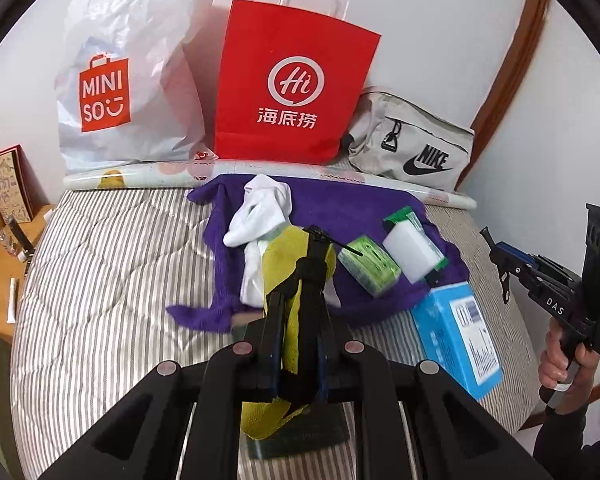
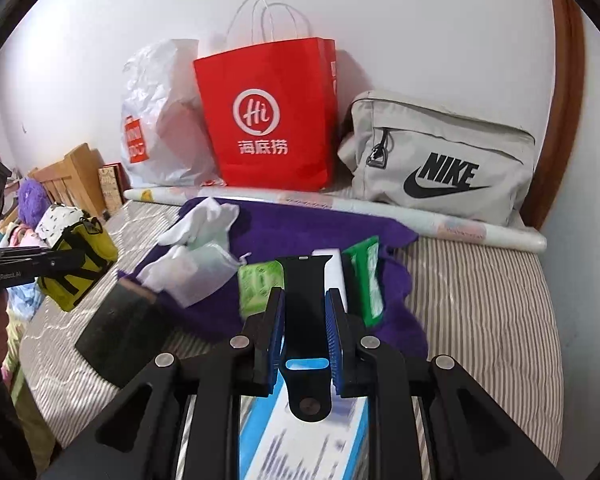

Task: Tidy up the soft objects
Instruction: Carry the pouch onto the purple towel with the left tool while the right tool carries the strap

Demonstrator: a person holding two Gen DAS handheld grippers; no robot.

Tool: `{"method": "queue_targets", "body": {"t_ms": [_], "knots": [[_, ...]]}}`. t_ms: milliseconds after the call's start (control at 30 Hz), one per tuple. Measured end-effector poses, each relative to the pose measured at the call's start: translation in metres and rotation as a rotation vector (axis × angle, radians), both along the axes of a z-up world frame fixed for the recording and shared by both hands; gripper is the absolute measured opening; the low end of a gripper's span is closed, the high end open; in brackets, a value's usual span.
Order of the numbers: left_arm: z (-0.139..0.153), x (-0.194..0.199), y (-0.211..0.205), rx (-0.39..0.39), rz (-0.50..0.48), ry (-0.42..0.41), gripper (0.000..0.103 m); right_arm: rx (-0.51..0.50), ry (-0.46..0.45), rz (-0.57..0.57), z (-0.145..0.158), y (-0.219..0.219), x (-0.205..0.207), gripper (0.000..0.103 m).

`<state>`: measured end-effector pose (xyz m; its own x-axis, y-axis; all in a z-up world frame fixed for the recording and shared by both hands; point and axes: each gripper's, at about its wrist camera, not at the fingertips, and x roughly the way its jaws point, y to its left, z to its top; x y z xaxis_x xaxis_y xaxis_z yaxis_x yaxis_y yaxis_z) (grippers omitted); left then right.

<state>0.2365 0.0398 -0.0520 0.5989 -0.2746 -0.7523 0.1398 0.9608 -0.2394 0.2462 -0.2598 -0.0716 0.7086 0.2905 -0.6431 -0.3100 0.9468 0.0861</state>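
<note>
The left gripper (image 1: 300, 300) squeezes a yellow pouch (image 1: 288, 280) over the bed (image 1: 100, 260). The right gripper (image 2: 306, 320) pinches a black strap (image 2: 306, 300) above a blue box (image 2: 300, 440) by the near edge. Socks (image 1: 256, 216) and green packs (image 1: 370, 268) lie on a purple towel (image 1: 340, 208) mid-bed. Bags (image 1: 292, 80) stand along the far edge.
</note>
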Motion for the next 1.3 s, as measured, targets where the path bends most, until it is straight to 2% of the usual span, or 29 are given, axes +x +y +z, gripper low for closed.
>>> {"method": "queue_targets", "body": {"t_ms": [400,967,1100,1300], "knots": [[-0.010,0.054,-0.006,0.005,-0.012,0.029,0.013,-0.035,0.040,-0.039,-0.020,-0.011,0.074,0.020],[-0.053,0.129,-0.035,-0.115,-0.117,0.182,0.013,-0.083,0.149,-0.052,-0.065,-0.007,0.130,0.020],[-0.065,0.138,-0.042,-0.109,-0.127,0.215,0.014,-0.085,0.177,-0.046,-0.072,-0.006,0.136,0.020],[-0.068,0.143,-0.048,-0.018,-0.110,0.203,0.015,-0.073,0.209,-0.024,-0.077,-0.004,0.140,0.021]]}}
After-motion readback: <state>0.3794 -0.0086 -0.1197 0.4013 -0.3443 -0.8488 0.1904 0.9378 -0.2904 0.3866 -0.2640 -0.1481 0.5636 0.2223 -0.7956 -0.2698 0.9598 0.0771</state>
